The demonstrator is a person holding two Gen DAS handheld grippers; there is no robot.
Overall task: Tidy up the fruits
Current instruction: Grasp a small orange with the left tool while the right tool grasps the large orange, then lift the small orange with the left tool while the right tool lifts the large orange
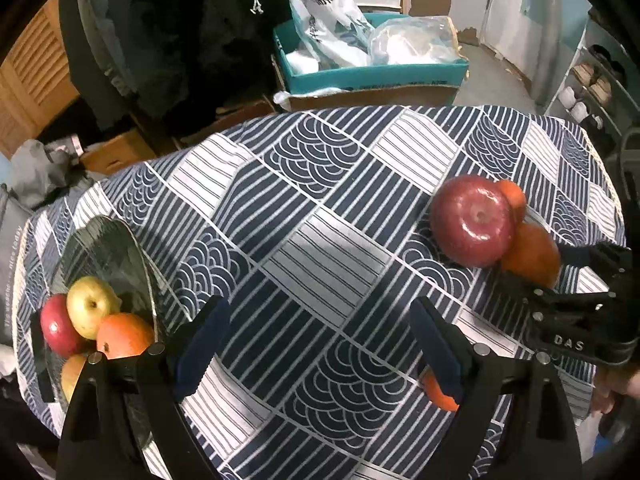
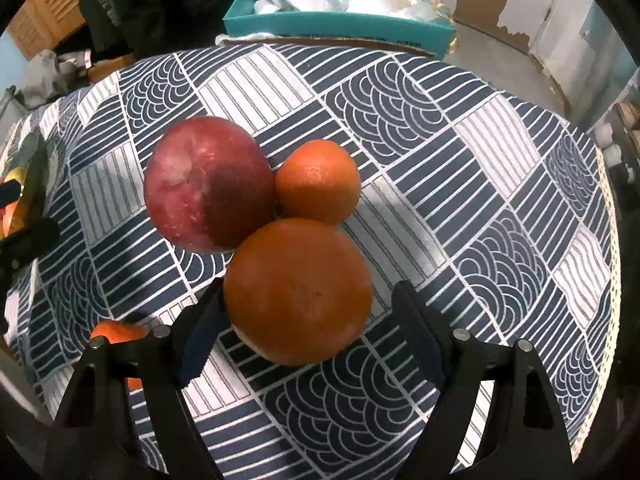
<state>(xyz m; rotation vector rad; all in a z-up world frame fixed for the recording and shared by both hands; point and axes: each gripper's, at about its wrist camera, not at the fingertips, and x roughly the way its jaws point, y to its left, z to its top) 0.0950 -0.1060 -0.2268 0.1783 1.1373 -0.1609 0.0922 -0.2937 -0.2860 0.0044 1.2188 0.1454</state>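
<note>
A red apple (image 2: 208, 184), a small orange (image 2: 318, 180) and a large orange (image 2: 298, 290) lie touching on the patterned tablecloth (image 2: 460, 168). My right gripper (image 2: 308, 320) is open, its fingers on either side of the large orange. In the left wrist view the same cluster sits at the right: the apple (image 1: 472, 220) and the large orange (image 1: 530, 254), with the right gripper (image 1: 576, 280) beside them. My left gripper (image 1: 320, 336) is open and empty over the cloth. A glass bowl (image 1: 100, 248) at the left holds a yellow apple (image 1: 90, 306), a red apple (image 1: 58, 326) and oranges (image 1: 124, 336). Another small orange (image 1: 438, 394) lies behind the left gripper's right finger.
A teal box (image 1: 372, 72) with plastic bags stands beyond the table's far edge. Dark clothing and cardboard boxes lie at the back left. A shoe rack (image 1: 588, 92) stands at the far right. The small orange also shows in the right wrist view (image 2: 118, 332).
</note>
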